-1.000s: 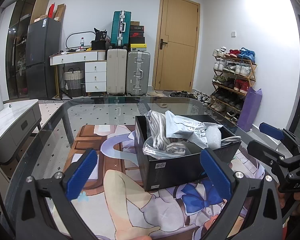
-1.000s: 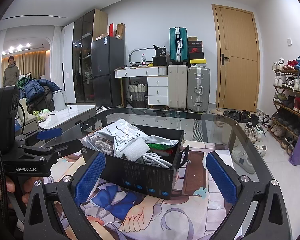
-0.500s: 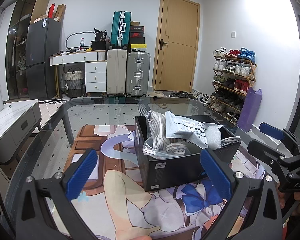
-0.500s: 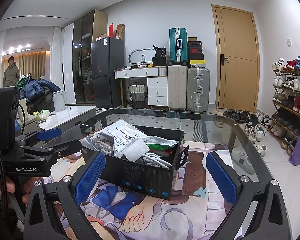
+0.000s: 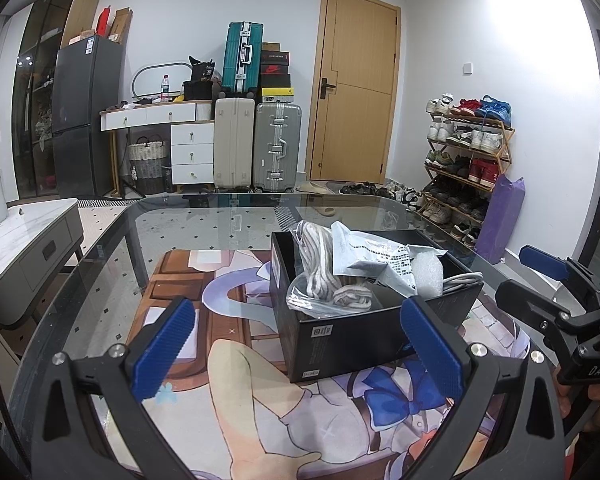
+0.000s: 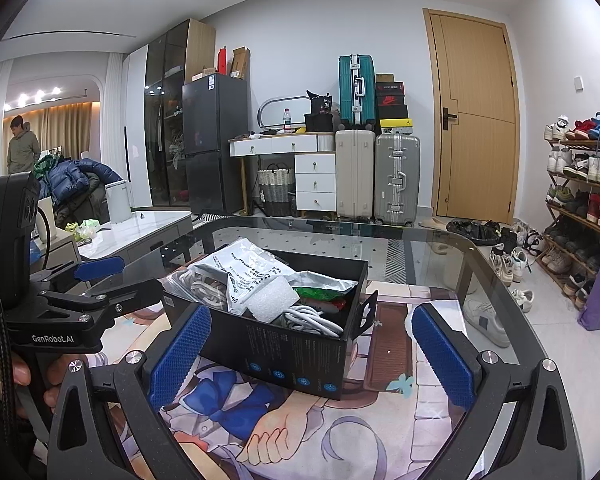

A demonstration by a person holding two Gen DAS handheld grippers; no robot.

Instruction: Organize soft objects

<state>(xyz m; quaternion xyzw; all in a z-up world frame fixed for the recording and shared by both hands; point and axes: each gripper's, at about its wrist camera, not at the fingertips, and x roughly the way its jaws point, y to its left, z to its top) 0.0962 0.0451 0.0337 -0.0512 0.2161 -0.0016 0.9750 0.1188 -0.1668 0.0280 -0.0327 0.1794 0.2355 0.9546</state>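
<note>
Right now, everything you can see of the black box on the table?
The black box is an open, lidless cardboard carton with small printed icons and a label, its end flap standing out. It sits flat on the printed mat on the glass table, between both open grippers, touched by neither. Bagged cords, a grey printed bag, white foam and a white cable overfill it.

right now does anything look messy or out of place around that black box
Yes. The black box is overstuffed: a white printed bag and a clear bag of striped cord poke above its rim, and a white cable droops over one edge.
</note>
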